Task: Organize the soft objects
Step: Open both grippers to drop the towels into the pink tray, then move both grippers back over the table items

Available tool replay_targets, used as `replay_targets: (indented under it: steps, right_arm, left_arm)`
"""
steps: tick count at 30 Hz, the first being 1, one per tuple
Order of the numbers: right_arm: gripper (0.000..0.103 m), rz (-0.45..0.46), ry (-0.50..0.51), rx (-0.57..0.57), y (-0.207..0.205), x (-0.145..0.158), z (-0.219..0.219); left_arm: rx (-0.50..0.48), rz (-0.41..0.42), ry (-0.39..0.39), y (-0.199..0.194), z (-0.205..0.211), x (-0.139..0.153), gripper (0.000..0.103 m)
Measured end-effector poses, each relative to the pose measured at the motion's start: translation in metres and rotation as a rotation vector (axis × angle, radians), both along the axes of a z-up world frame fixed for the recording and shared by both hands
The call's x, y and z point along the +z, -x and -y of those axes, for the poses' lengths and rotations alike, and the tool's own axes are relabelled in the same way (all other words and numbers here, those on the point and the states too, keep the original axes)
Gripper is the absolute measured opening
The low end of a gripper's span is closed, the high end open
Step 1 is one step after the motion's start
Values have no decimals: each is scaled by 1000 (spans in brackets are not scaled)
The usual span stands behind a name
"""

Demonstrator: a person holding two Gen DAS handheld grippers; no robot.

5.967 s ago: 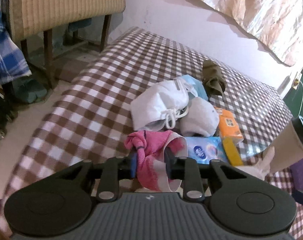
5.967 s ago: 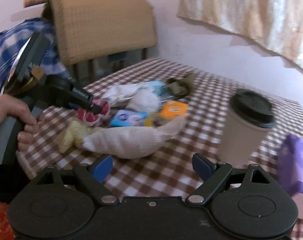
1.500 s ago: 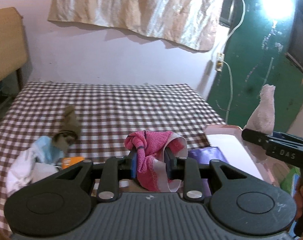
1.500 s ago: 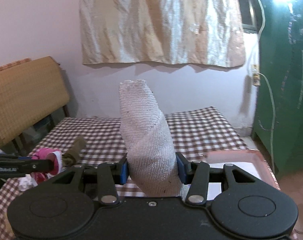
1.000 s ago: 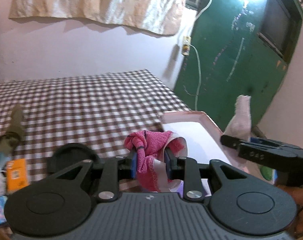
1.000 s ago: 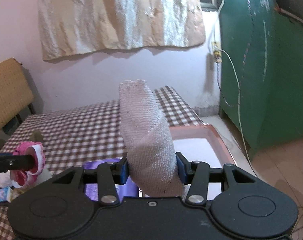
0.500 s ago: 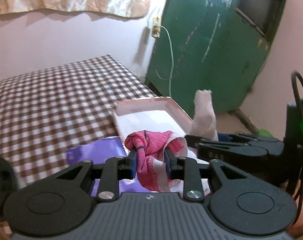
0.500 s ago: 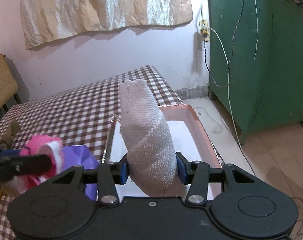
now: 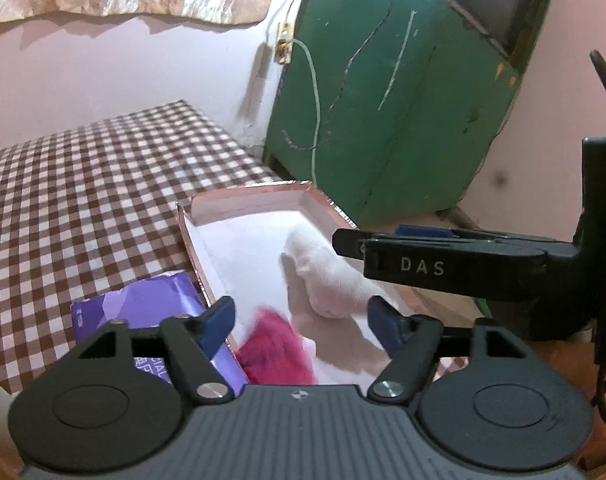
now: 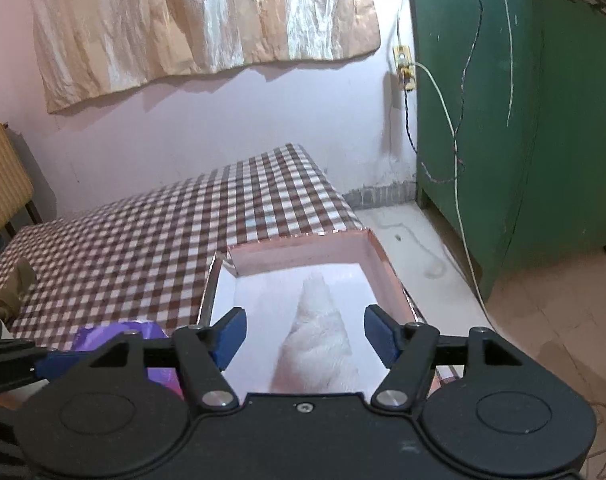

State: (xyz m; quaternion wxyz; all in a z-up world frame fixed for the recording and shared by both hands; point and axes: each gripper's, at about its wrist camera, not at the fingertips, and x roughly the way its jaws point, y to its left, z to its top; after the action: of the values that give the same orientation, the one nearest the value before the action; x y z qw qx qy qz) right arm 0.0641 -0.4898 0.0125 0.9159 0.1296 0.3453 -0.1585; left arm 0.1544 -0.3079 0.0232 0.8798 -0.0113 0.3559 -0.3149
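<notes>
The shallow pink cardboard tray [image 9: 263,202] holds a rolled white towel [image 9: 327,276] and a crumpled pink cloth [image 9: 275,350] nearer its front edge. Above it, left gripper [image 9: 299,318] and right gripper [image 10: 305,334] jaws are opening, gripping nothing.

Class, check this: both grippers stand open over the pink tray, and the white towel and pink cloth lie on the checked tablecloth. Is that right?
Not quite. The white towel and pink cloth lie inside the pink tray, not on the tablecloth; the left wrist view shows both. The rest stands.
</notes>
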Motion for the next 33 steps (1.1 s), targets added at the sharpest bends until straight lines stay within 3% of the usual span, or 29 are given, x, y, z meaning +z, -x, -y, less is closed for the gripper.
replay_targets:
  steps: [2, 3, 10, 19, 22, 33]
  right_arm:
    - [78, 19, 9, -5, 6, 7, -3]
    - [78, 29, 19, -13, 9, 11, -5]
    - [82, 95, 64, -33, 31, 42, -22]
    - [88, 76, 105, -19, 37, 52, -58]
    - [89, 78, 103, 0, 38, 54, -73]
    - [90, 92, 92, 143, 23, 58, -140]
  left_arm:
    - [-7, 17, 15, 5, -2, 4, 93]
    - [-10, 24, 23, 7, -3, 7, 94]
    - [46, 84, -14, 18, -16, 27, 94]
    - [163, 94, -91, 34, -50, 35, 96]
    - [189, 101, -98, 39, -64, 37, 100]
    - [304, 119, -86, 61, -124, 48, 100]
